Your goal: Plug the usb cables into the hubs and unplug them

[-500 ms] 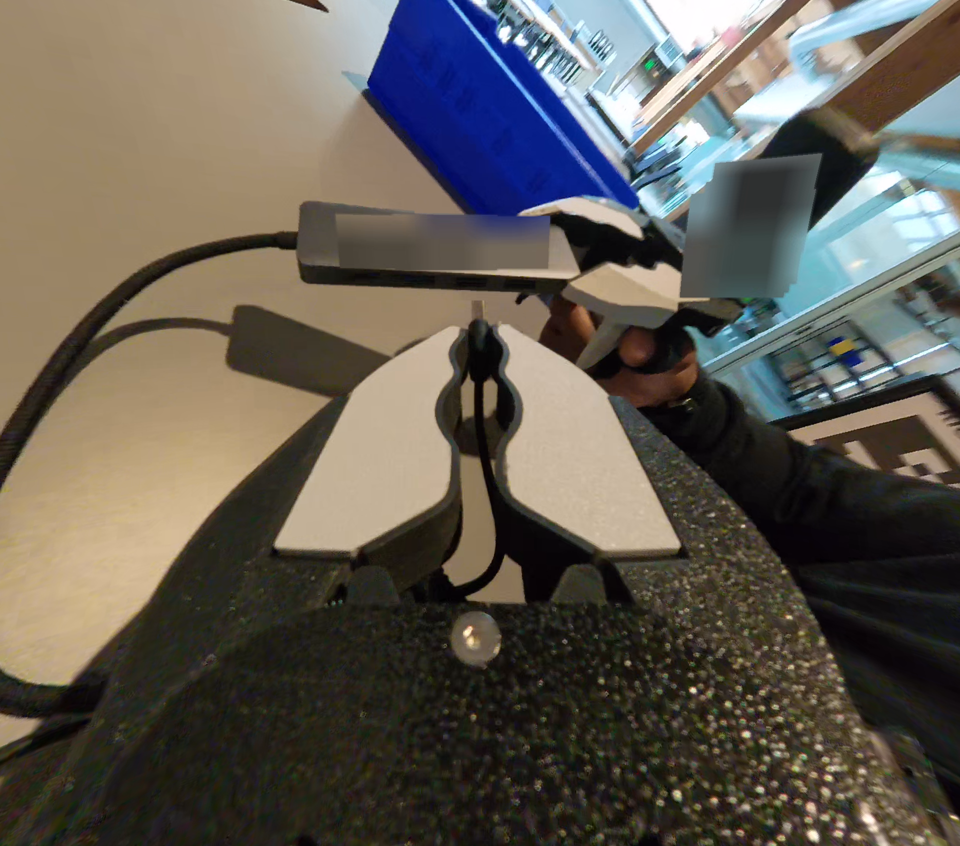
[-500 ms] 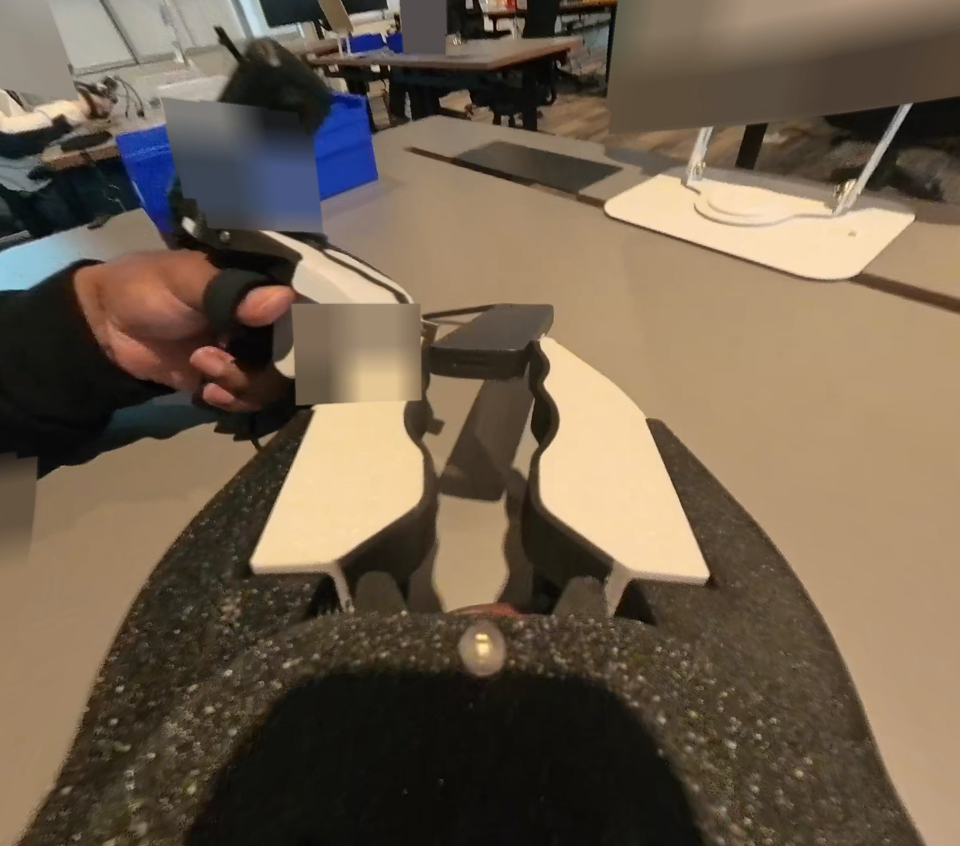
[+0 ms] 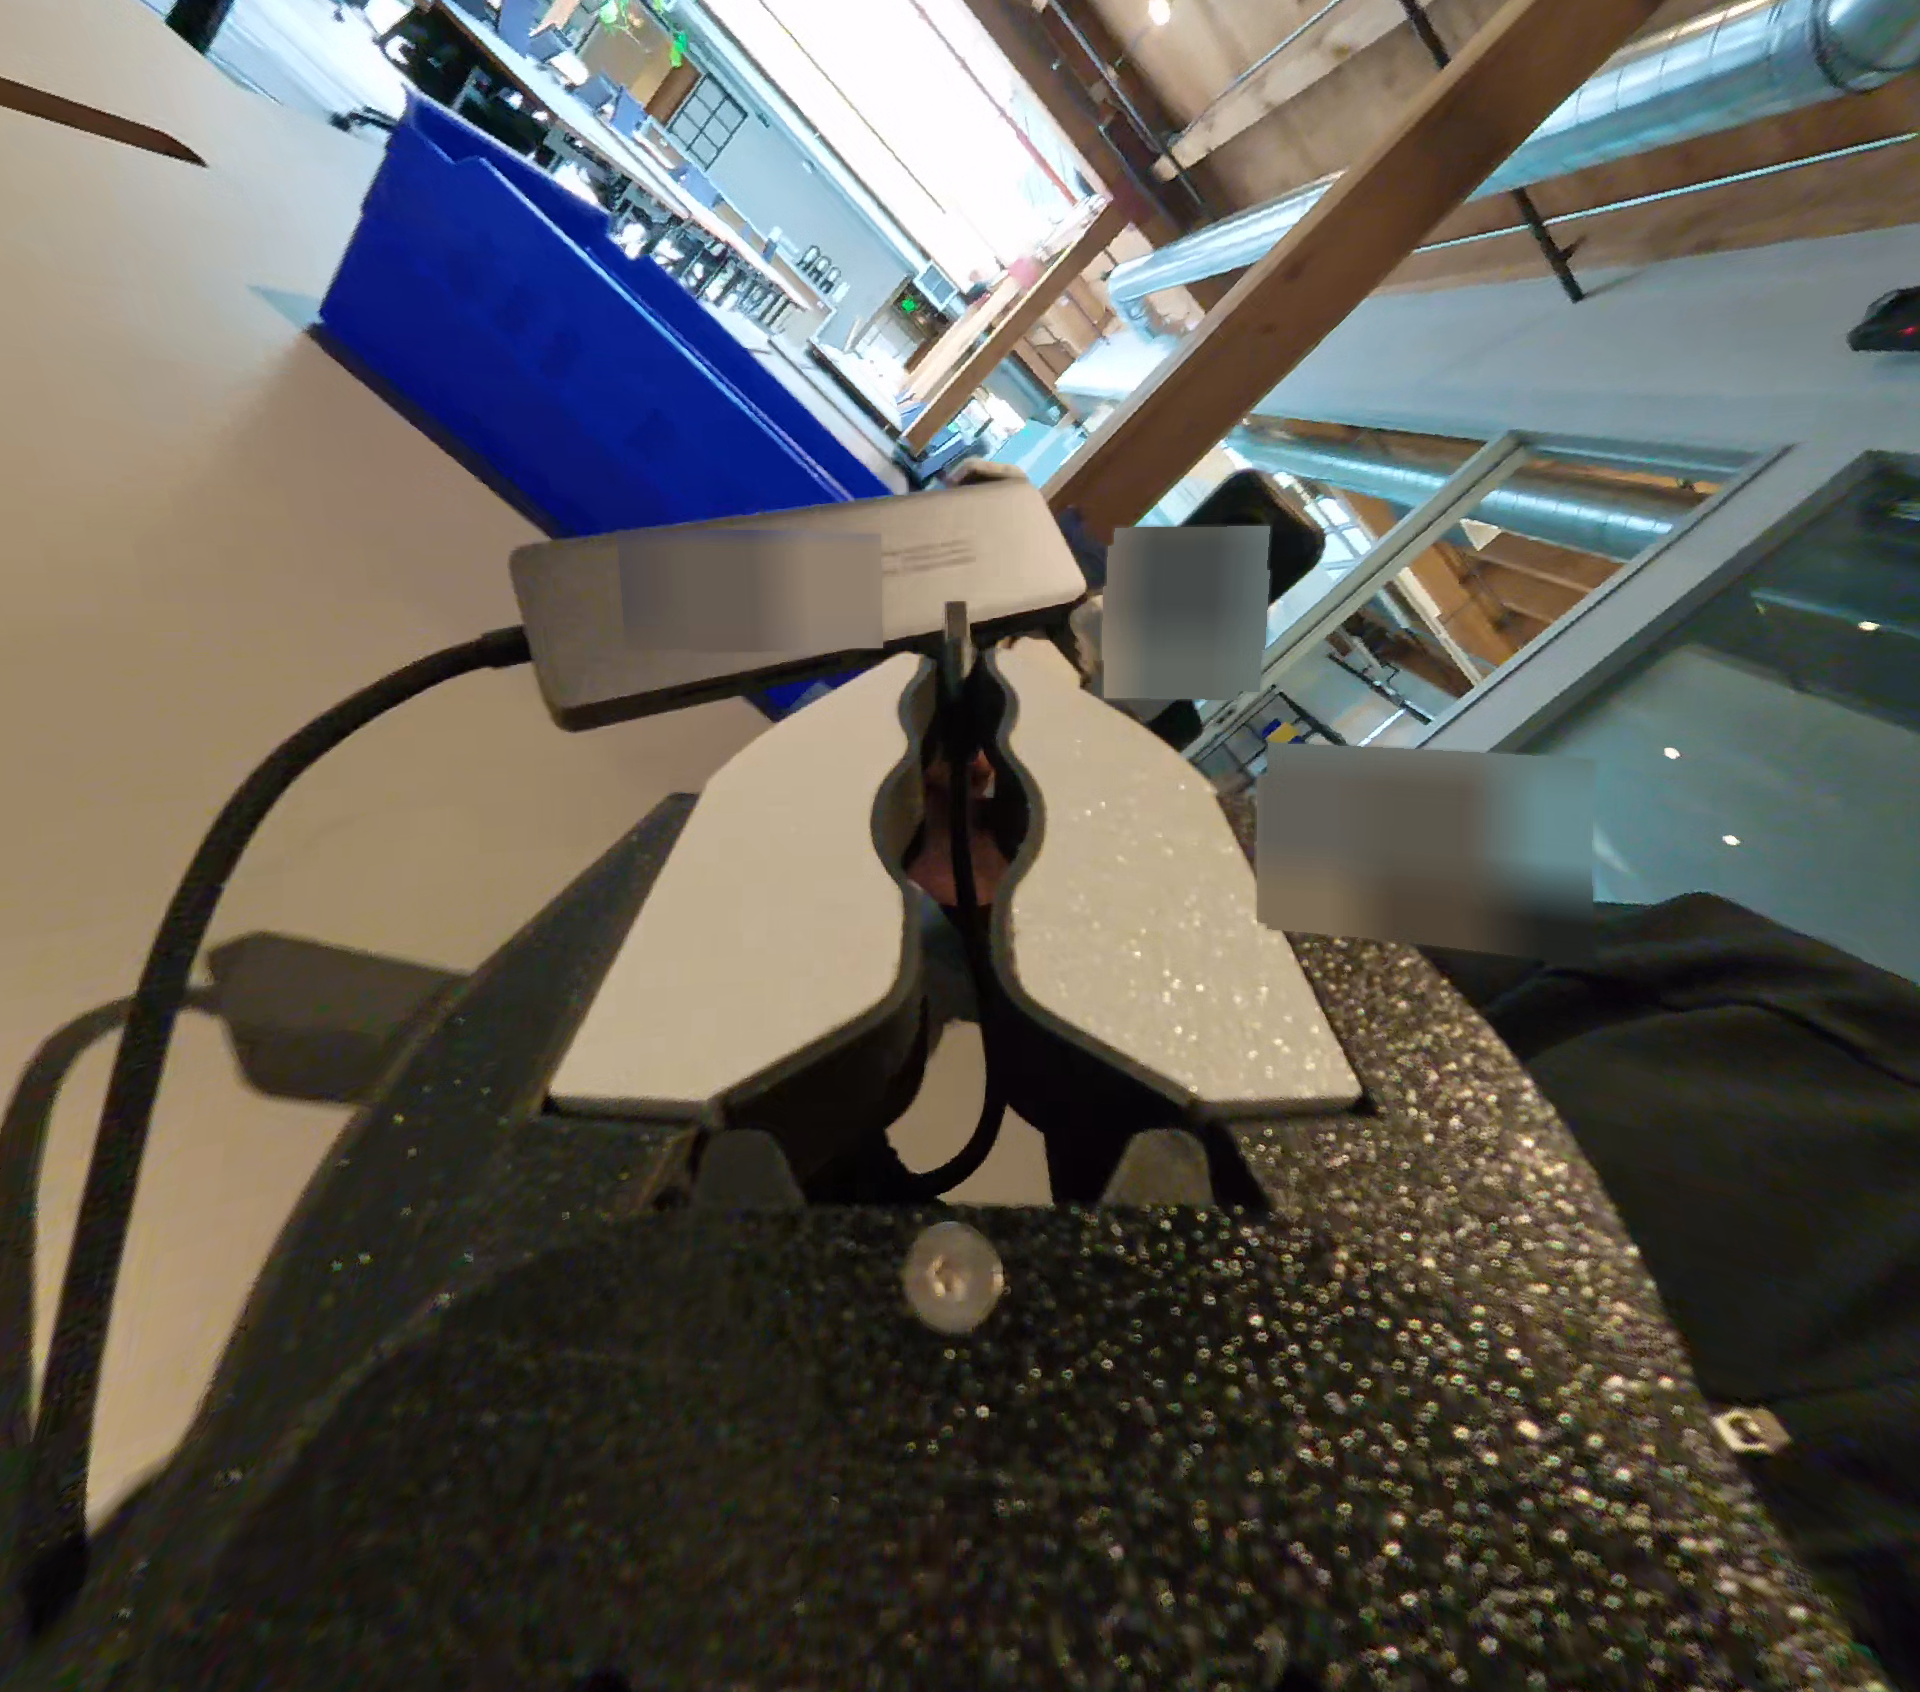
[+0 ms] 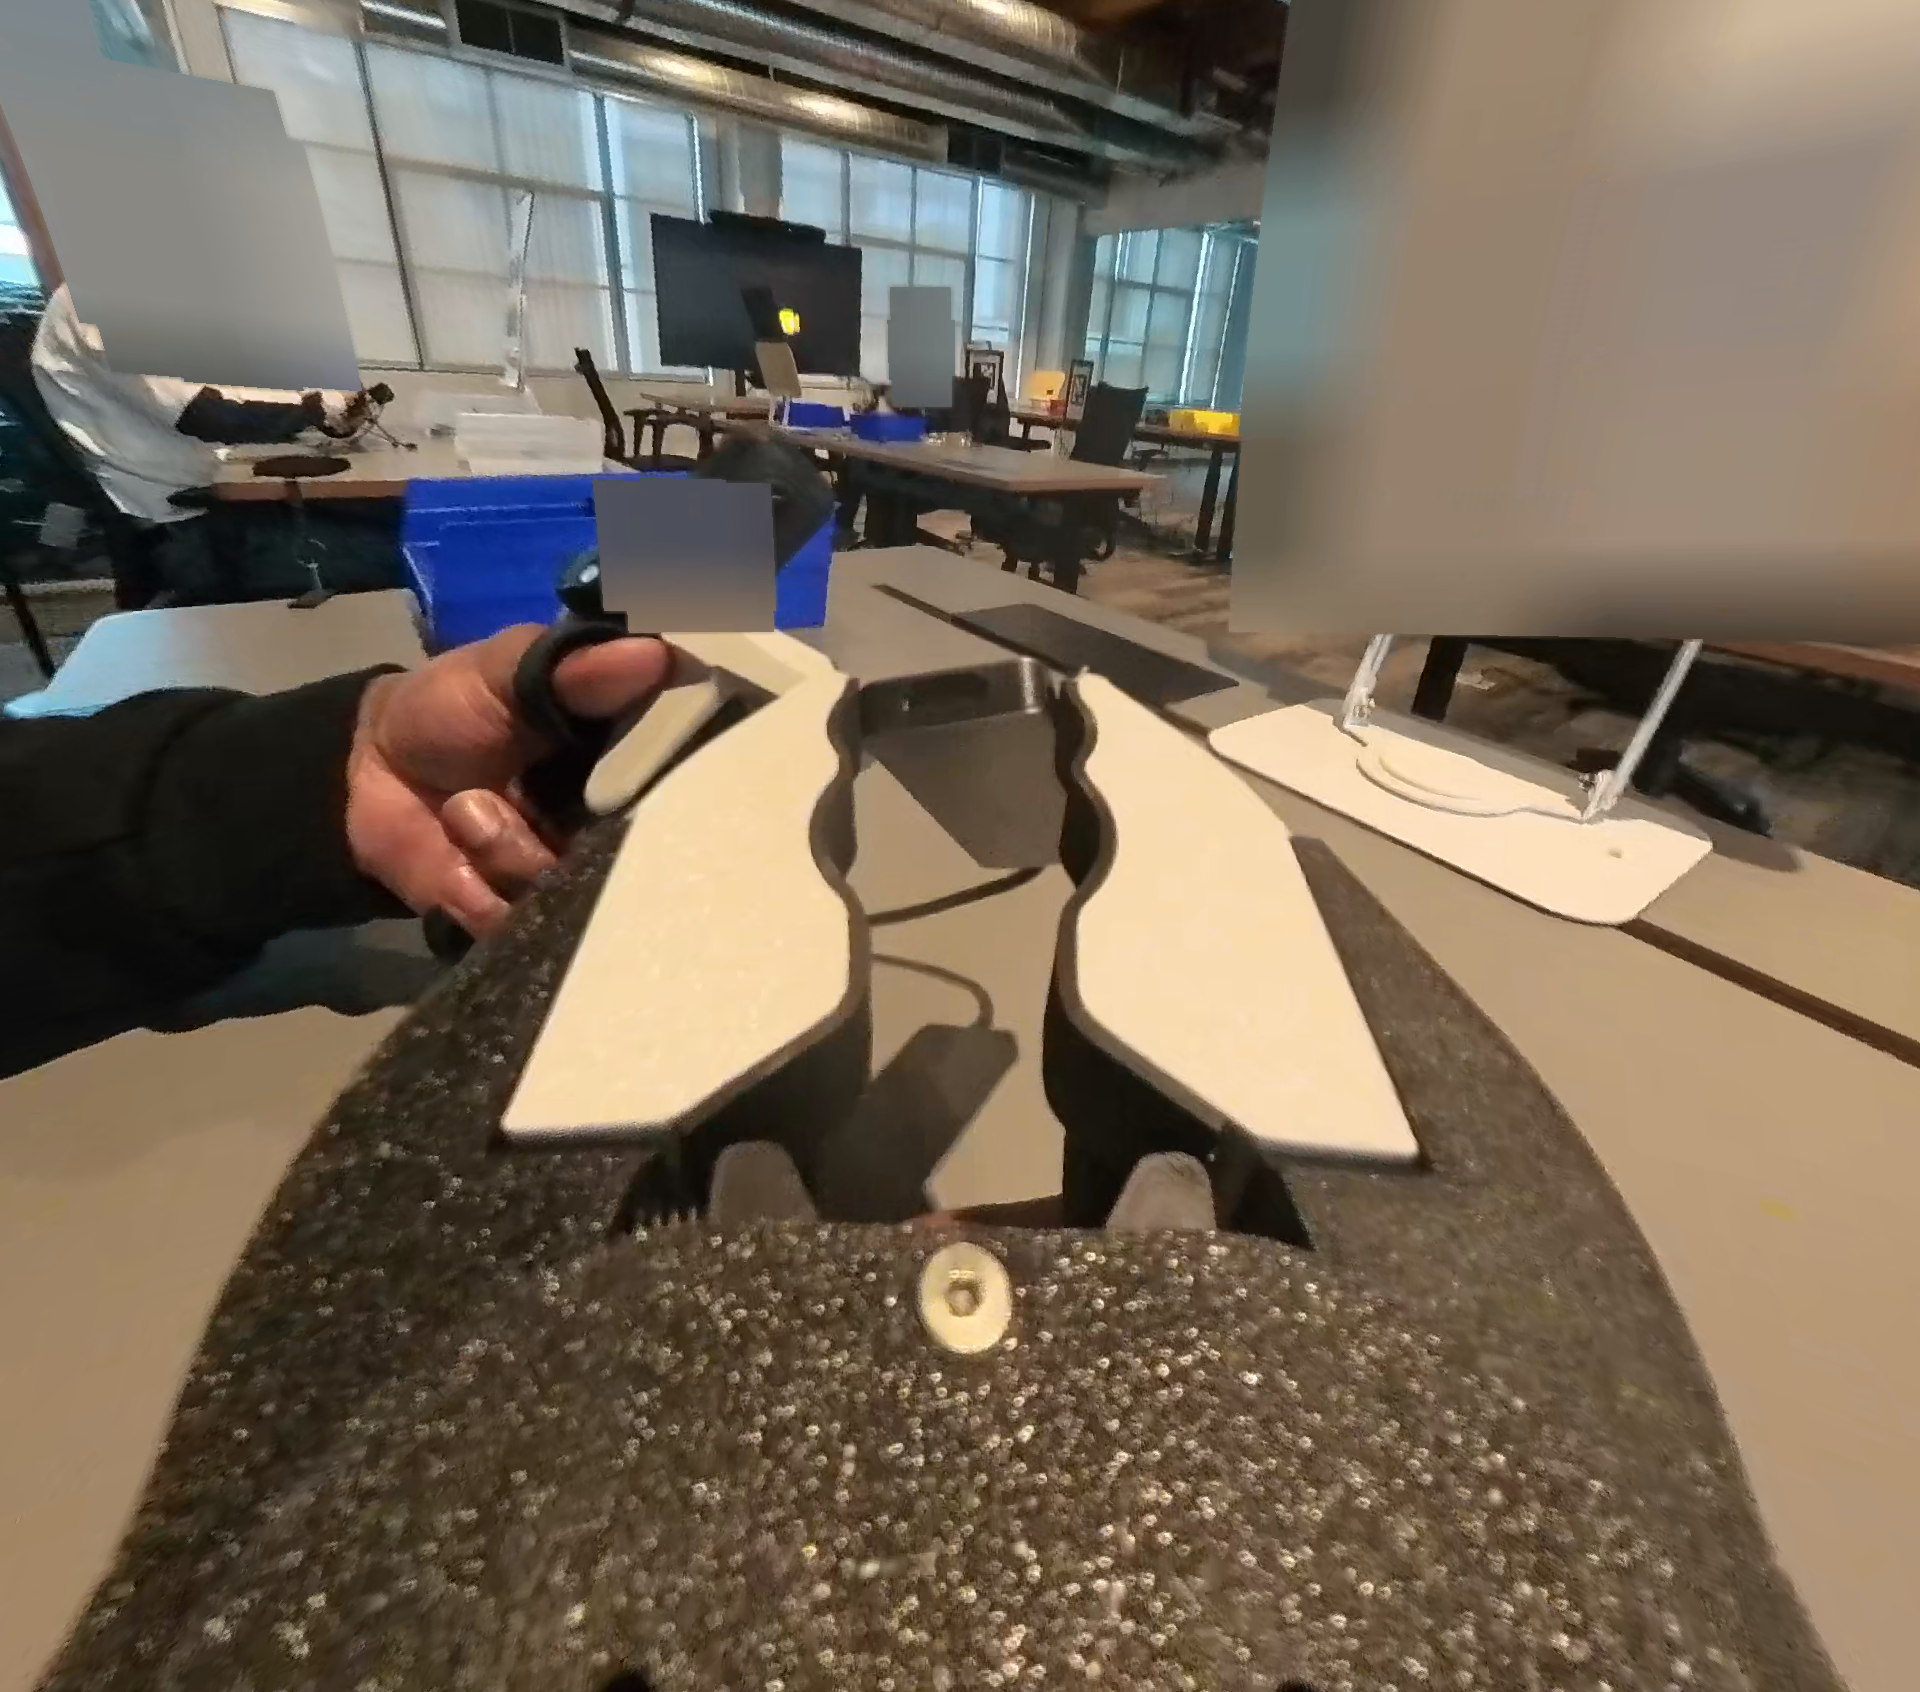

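Hub, slim dark-grey slab with braided black lead [image 3: 800, 603]: held off the beige tabletop [image 3: 208, 603], one end clamped between the right gripper [image 4: 961, 697]'s white fingers, apparently to steady it and present its port edge. Thin black USB cable [image 3: 971, 873]: plug pinched at the tips of the left gripper [image 3: 958, 671], fingers closed on it, metal end touching the hub's near edge just ahead (whether seated cannot be told). Blue plastic bin [image 3: 540, 354]: beyond the hub, well apart
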